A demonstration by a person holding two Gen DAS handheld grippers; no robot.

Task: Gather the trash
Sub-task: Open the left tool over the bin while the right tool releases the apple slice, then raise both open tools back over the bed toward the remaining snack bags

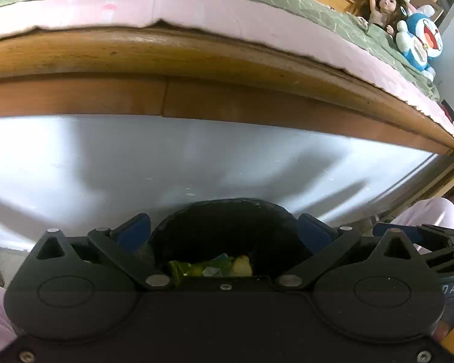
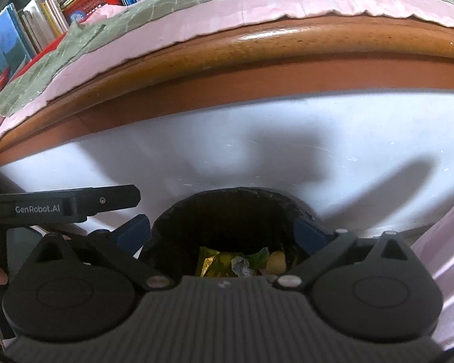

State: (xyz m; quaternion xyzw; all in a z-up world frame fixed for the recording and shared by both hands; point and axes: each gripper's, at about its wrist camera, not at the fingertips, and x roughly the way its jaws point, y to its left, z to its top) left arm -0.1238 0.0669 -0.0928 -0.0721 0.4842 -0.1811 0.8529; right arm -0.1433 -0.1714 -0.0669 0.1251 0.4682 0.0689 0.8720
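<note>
Both tools gape wide, gripping nothing: the right tool (image 2: 222, 227) and left tool (image 1: 224, 227) each hang over the black trash bin (image 2: 227, 208), blue pads flanking its rim. Crumpled wrappers (image 2: 227, 263) lie inside the bin. Beyond it stretch white floor (image 2: 257, 151) and a wooden bed frame (image 2: 227, 60).

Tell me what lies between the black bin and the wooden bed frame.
Only bare white floor, with shadows on it, separates the black round bin from the wooden bed frame; both wrist views show this.
</note>
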